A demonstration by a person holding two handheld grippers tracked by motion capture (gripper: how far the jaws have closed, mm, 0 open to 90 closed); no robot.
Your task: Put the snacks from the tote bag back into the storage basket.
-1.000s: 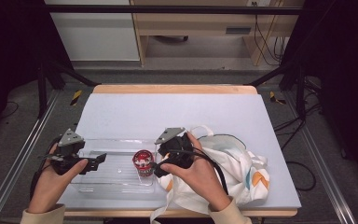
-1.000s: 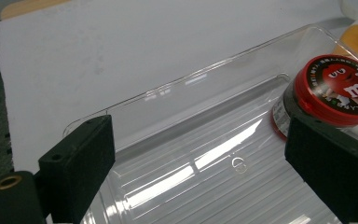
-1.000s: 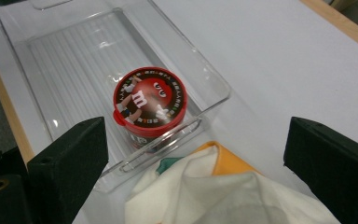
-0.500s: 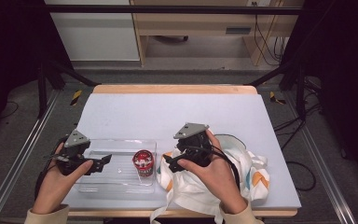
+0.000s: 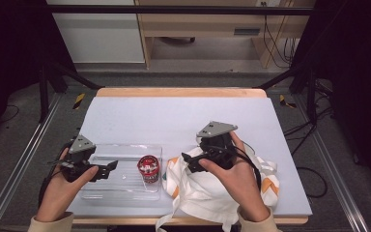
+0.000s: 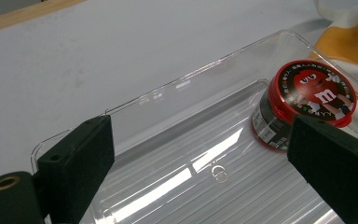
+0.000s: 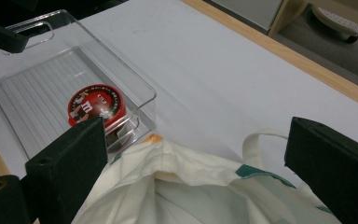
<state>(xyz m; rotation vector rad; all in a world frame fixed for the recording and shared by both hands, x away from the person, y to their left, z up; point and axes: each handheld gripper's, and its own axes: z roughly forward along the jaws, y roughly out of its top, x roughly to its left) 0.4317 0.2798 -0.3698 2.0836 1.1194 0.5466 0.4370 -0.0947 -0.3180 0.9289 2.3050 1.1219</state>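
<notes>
A clear plastic tray (image 5: 107, 189) lies at the table's front left. A small jar with a red lid (image 5: 149, 169) stands upright in its right end, also seen in the left gripper view (image 6: 303, 105) and the right gripper view (image 7: 96, 108). My left gripper (image 5: 107, 170) is open over the tray's left end, jaws wide apart with nothing between them. A white cloth tote bag (image 5: 212, 191) with orange and teal patches lies to the right of the tray. My right gripper (image 5: 189, 162) hovers open above the bag's mouth (image 7: 186, 186), holding nothing.
The table (image 5: 174, 116) is covered with a pale grey-blue mat and has a wooden rim (image 5: 174, 92) at the back. Metal frame rails (image 5: 24, 159) run along both sides. The tray's near wall (image 7: 135, 88) stands close to the bag.
My right gripper has moved right and away from the jar in the tray to a spot above the tote bag. My left gripper has shifted slightly right over the tray. The jar has stayed put.
</notes>
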